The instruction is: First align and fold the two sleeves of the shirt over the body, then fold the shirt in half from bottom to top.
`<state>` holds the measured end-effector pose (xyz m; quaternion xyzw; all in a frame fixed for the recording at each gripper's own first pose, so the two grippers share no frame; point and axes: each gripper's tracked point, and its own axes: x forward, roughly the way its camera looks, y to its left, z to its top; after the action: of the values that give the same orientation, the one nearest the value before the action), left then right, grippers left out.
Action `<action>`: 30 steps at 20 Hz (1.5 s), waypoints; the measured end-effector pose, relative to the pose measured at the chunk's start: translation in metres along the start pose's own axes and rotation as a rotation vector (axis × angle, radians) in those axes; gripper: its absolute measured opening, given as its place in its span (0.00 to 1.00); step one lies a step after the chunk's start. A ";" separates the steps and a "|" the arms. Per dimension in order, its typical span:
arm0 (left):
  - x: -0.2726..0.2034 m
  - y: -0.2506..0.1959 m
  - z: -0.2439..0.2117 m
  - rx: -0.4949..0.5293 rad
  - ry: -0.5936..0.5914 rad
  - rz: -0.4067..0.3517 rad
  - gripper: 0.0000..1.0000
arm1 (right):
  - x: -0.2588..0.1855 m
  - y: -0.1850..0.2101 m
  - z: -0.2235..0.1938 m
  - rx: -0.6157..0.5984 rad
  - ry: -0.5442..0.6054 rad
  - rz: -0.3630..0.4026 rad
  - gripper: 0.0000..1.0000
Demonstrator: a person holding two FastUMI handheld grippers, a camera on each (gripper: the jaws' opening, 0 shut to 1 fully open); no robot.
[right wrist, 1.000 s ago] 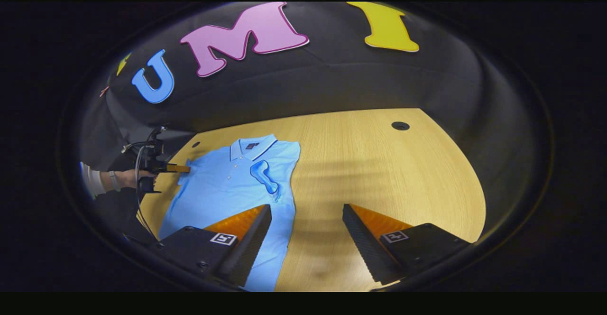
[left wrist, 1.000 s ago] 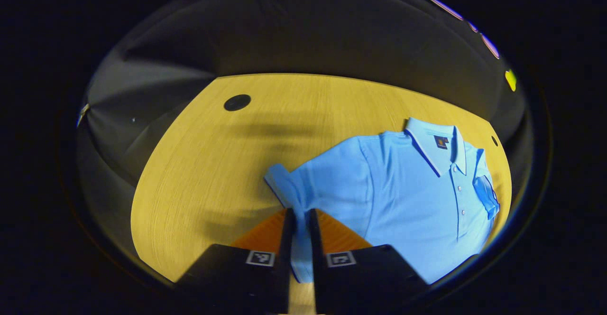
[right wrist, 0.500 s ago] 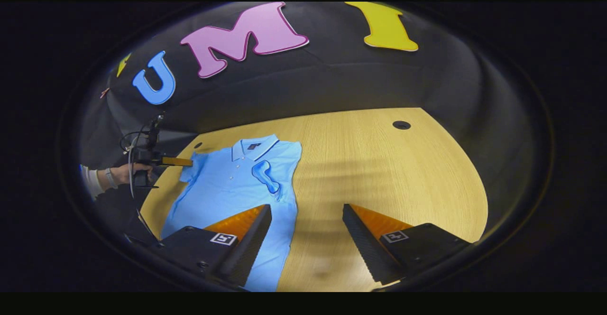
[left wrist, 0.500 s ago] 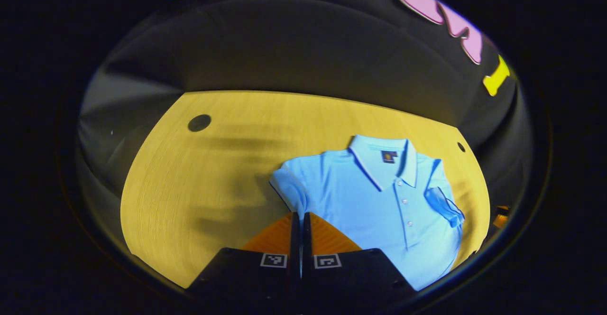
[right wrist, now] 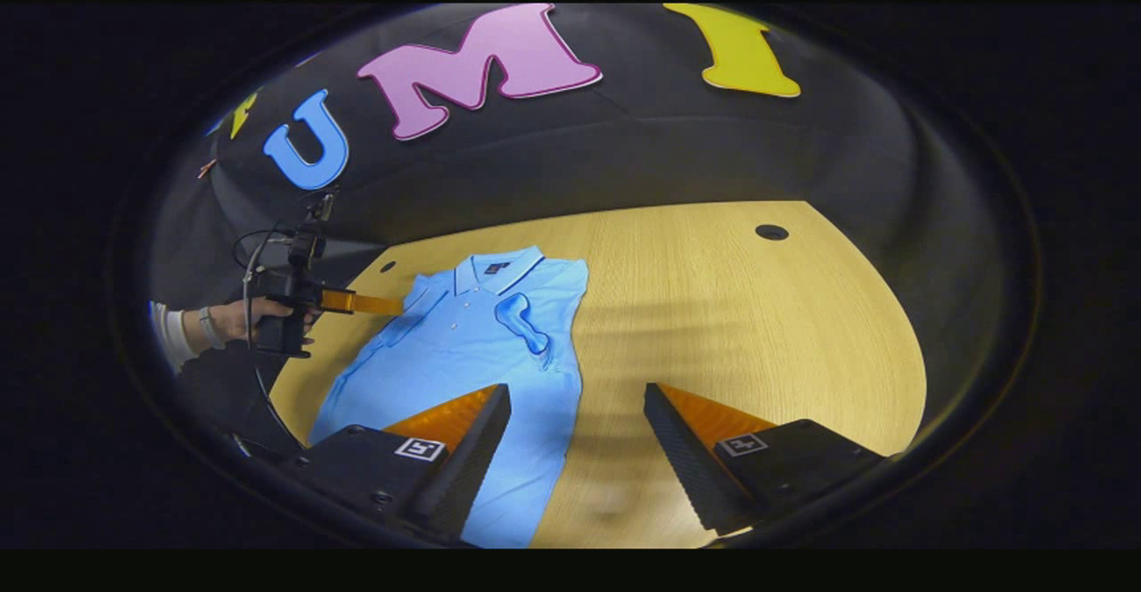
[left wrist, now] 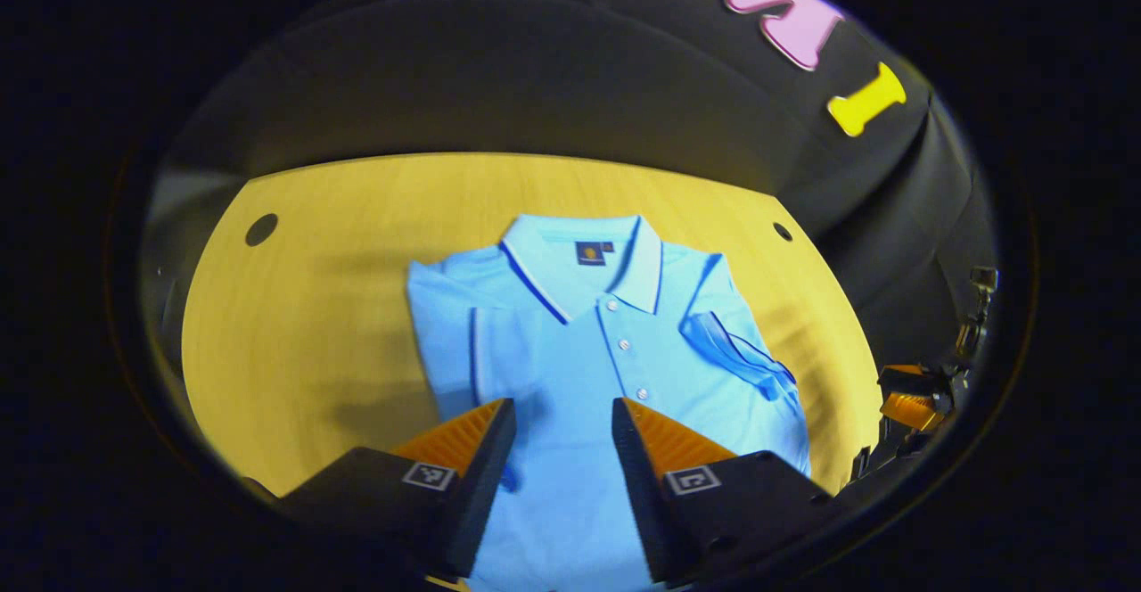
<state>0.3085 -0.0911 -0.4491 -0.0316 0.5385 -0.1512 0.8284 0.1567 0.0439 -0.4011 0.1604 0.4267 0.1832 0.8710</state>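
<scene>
Since the frame half a second ago, the left gripper (left wrist: 560, 436) has released the left sleeve (left wrist: 446, 342) and spread its jaws; that sleeve is now lying folded over the body of the light blue short-sleeved polo shirt (left wrist: 588, 369).

In the left gripper view, the wooden counter (left wrist: 294, 342) is carrying the shirt, which is lying flat with its white-edged collar (left wrist: 579, 258) pointing toward the far edge. The left gripper is hovering over the lower front of the shirt with its jaws apart, gripping nothing. To the right, the right sleeve (left wrist: 735, 356) is lying folded inward across the chest, somewhat bunched.

In the right gripper view, a person's hand (right wrist: 258, 316) at the far left is holding the left gripper (right wrist: 374, 305), which is reaching over the shirt's shoulder. The shirt (right wrist: 472, 351) is lying left of centre. The right gripper (right wrist: 578, 431) is hovering with its jaws spread wide, one finger above the shirt's hem side, the other above bare counter (right wrist: 758, 324).
</scene>
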 end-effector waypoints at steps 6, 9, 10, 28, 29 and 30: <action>-0.038 -0.021 -0.001 0.035 -0.049 -0.019 0.83 | -0.008 0.008 -0.007 0.019 -0.010 0.017 0.95; -0.075 -0.021 -0.014 0.028 -0.082 -0.029 0.86 | -0.014 0.017 -0.017 0.020 0.002 0.029 0.95; -0.087 -0.018 -0.025 0.029 -0.081 -0.027 0.87 | -0.018 0.021 -0.022 0.022 0.008 0.035 0.95; -0.180 0.015 -0.298 -0.238 0.180 0.015 0.88 | -0.088 0.061 -0.209 0.255 0.345 0.136 0.97; -0.181 0.014 -0.306 -0.242 0.199 0.011 0.88 | -0.089 0.065 -0.218 0.302 0.374 0.147 0.89; -0.182 0.013 -0.312 -0.243 0.213 0.006 0.88 | -0.092 0.064 -0.228 0.336 0.399 0.146 0.89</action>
<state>-0.0382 0.0071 -0.4211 -0.1137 0.6376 -0.0851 0.7571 -0.0906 0.0862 -0.4435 0.2941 0.6014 0.2002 0.7154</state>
